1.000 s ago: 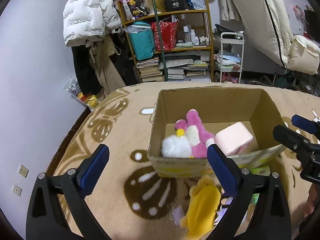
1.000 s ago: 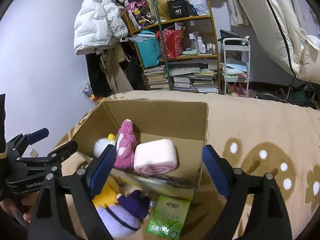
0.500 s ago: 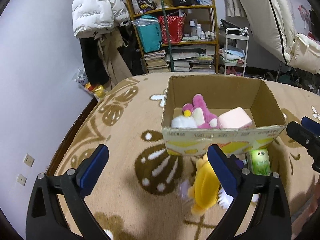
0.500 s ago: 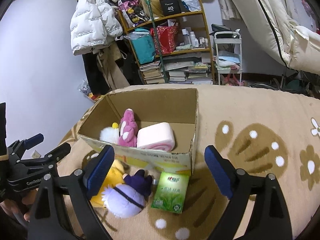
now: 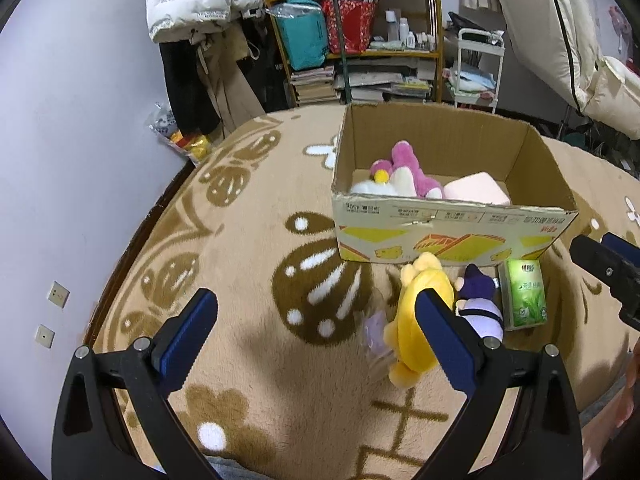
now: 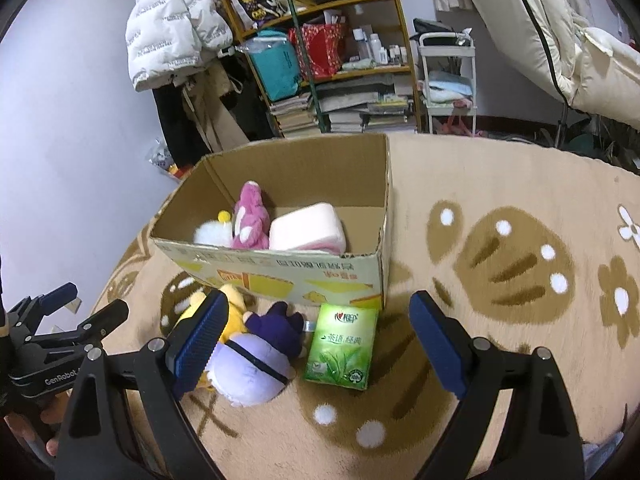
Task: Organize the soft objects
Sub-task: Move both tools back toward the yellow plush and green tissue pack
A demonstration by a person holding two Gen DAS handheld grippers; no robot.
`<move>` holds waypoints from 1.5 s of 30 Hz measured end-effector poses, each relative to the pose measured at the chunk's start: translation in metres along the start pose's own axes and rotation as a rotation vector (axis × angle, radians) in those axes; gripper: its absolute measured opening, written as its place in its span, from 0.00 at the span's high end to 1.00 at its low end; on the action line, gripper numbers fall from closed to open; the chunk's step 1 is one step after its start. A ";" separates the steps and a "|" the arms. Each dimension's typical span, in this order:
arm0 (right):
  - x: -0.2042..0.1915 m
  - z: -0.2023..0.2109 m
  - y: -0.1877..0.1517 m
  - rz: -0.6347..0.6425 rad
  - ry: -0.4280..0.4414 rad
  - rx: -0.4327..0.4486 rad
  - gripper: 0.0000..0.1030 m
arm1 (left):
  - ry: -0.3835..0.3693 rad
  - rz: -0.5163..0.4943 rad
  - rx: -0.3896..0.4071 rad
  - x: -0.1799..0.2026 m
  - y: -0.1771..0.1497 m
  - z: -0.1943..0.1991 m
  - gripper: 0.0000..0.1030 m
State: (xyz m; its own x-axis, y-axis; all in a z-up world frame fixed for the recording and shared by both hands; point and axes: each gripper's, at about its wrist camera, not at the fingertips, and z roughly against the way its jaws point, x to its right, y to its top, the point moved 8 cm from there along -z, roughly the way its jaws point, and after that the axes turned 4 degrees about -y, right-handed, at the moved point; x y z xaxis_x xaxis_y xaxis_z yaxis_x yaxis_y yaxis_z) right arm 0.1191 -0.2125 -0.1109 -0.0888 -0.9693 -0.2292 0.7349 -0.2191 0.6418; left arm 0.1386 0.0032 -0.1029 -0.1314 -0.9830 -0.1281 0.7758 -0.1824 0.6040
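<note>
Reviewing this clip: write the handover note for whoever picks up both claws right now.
Left claw: open, empty, above the patterned beige rug.
Right claw: open, empty, above the items in front of the box.
Done: pink plush toy, white fluffy plush and pink roll-shaped cushion lie inside the open cardboard box.
Left: yellow plush toy, purple plush toy and green tissue pack lie on the rug against the box's near wall. Box them next, probably the purple toy with the right claw.
</note>
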 end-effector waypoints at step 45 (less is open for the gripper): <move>0.013 -0.094 -0.031 -0.066 -0.060 -0.319 0.19 | -0.199 -0.193 -0.088 0.083 -0.006 -0.064 0.39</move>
State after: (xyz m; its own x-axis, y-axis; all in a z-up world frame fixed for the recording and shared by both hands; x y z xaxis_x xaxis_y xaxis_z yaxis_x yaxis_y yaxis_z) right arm 0.1587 -0.2074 -0.2027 -0.1759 -0.9610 -0.2132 0.8987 -0.2452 0.3635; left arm 0.1621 -0.0764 -0.1673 -0.3939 -0.9163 -0.0720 0.7738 -0.3729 0.5120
